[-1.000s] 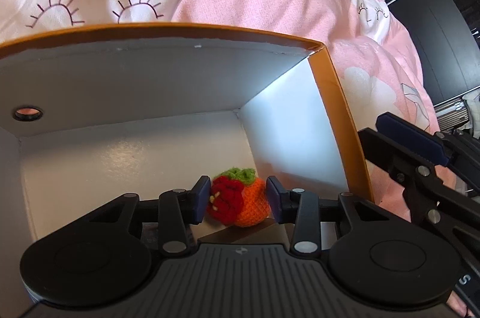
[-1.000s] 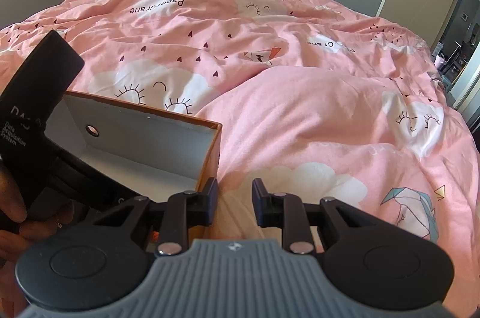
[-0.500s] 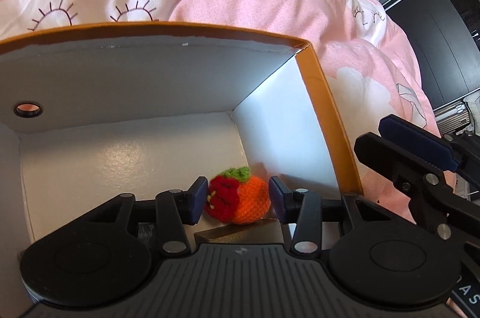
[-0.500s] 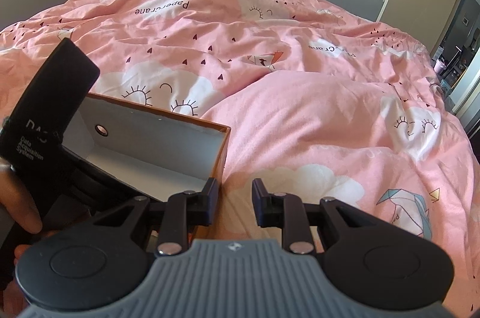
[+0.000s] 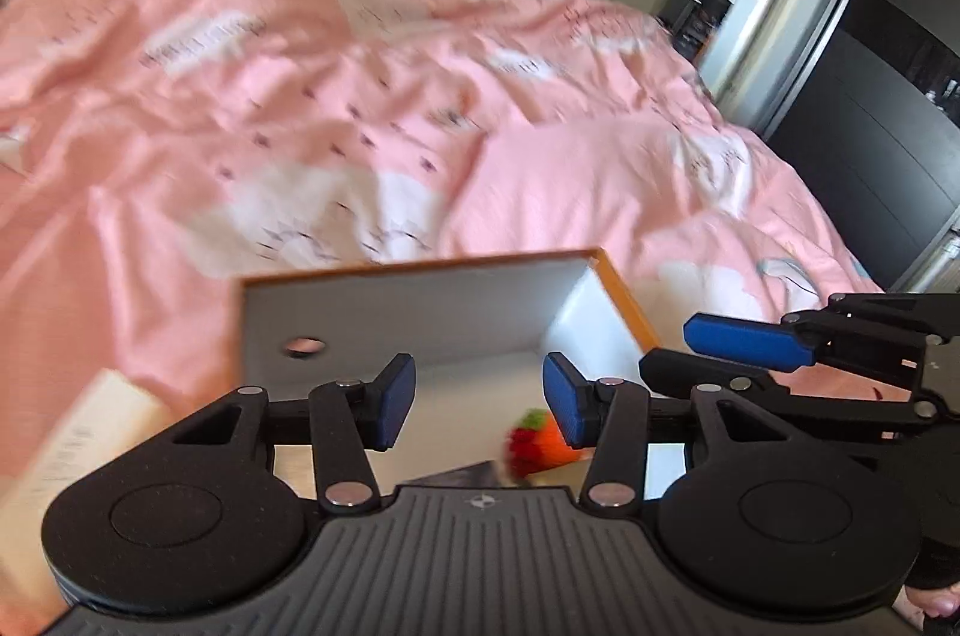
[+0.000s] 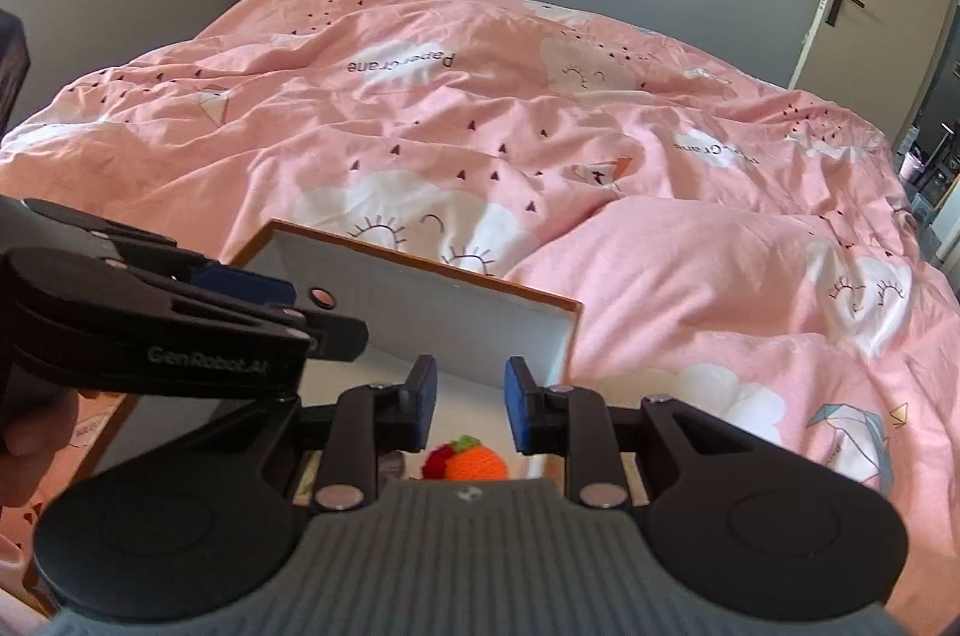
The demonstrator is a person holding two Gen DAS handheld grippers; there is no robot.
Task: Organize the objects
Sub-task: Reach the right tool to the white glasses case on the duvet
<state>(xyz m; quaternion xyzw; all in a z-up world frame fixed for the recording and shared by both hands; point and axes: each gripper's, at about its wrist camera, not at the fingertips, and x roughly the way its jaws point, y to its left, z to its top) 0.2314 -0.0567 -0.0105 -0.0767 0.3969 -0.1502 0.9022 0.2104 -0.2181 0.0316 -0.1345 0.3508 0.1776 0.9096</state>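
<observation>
Watching both grippers hanging over the box (image 6: pixel 420 300): left gripper (image 5: pixel 477 405) has just been opening, empty; right gripper (image 6: pixel 467 411) is narrowly parted, empty. Crocheted fruit (image 6: pixel 471 462) is lying inside. I'm risking clipping the rim and tipping it.

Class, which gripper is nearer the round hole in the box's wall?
Left. The left gripper points into the box, the hole just past its left finger; the right gripper sits beside the box's right rim.
</observation>
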